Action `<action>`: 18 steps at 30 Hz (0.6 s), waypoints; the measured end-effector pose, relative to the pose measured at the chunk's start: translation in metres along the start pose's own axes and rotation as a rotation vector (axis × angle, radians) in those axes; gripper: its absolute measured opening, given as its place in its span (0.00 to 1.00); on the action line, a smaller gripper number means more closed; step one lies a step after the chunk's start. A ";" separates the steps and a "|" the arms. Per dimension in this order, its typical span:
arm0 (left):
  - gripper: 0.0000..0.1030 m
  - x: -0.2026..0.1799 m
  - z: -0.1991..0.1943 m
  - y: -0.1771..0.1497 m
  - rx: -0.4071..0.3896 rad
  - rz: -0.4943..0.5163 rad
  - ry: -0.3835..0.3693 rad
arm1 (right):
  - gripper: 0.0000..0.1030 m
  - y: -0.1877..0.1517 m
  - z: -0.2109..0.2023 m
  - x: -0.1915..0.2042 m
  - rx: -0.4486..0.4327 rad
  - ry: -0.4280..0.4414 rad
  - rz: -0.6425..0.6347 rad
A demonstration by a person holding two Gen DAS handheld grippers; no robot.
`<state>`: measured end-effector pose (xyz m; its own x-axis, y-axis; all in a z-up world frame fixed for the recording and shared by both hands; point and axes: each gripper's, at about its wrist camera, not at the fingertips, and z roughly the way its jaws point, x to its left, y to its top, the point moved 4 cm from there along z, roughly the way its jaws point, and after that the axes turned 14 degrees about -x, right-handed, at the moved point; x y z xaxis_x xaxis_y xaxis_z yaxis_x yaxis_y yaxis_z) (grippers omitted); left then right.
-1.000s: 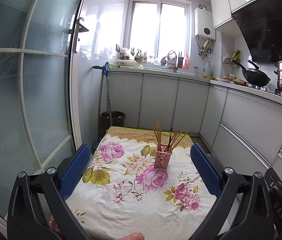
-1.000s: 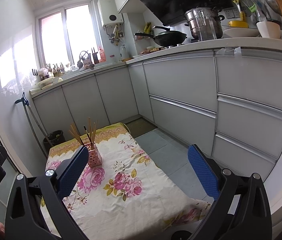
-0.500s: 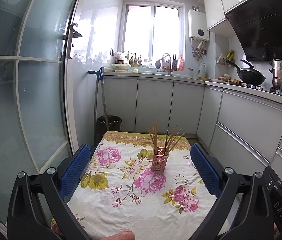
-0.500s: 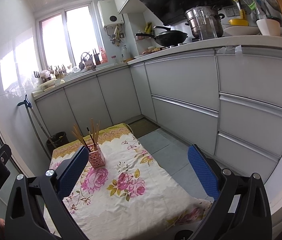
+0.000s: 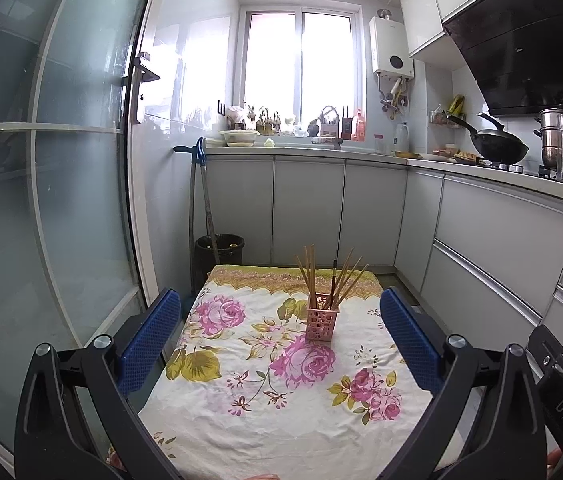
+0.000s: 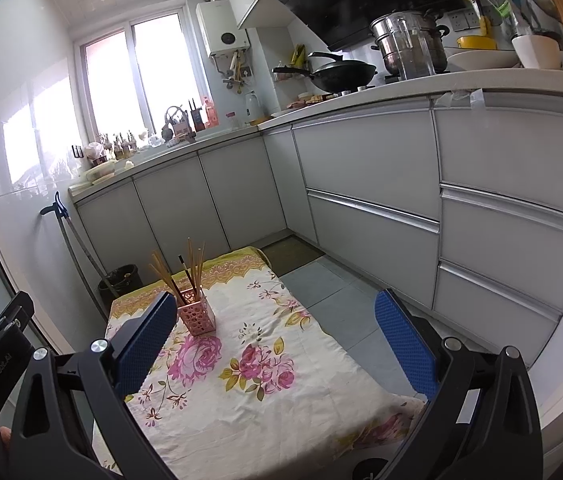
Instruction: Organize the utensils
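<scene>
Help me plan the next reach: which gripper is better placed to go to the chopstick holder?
Left, probably. The chopstick holder sits between the open left gripper fingers; for the right gripper it lies off-centre, behind one finger.

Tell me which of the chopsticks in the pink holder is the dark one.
It is the thin black stick standing near the middle of the pink holder; the other chopsticks are all light brown wood.
</scene>
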<state>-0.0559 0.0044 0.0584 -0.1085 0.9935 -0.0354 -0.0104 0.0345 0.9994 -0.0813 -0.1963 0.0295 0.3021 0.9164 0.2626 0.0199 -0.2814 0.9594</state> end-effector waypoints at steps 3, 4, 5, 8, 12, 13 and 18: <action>0.93 -0.001 0.000 -0.002 0.004 0.003 0.000 | 0.94 0.000 0.000 0.001 0.001 0.000 -0.004; 0.93 -0.001 0.000 -0.002 0.000 0.001 -0.001 | 0.94 0.000 -0.001 0.001 0.002 -0.001 -0.007; 0.93 -0.001 0.000 -0.001 -0.007 -0.001 -0.003 | 0.94 -0.001 -0.001 0.002 0.001 -0.002 -0.012; 0.93 0.001 0.000 0.001 -0.028 -0.007 0.002 | 0.94 -0.001 -0.002 0.003 0.001 -0.002 -0.017; 0.91 0.003 -0.001 0.004 -0.060 -0.013 -0.003 | 0.94 -0.001 -0.001 0.003 0.004 -0.004 -0.015; 0.89 0.003 -0.001 0.004 -0.064 -0.014 -0.008 | 0.94 -0.002 -0.001 0.003 0.007 -0.004 -0.013; 0.93 0.003 0.003 0.002 -0.048 -0.016 -0.008 | 0.94 -0.002 -0.001 0.004 0.009 -0.001 -0.013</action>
<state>-0.0535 0.0081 0.0606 -0.1001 0.9937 -0.0509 -0.0602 0.0450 0.9972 -0.0809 -0.1918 0.0286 0.3027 0.9198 0.2495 0.0327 -0.2717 0.9618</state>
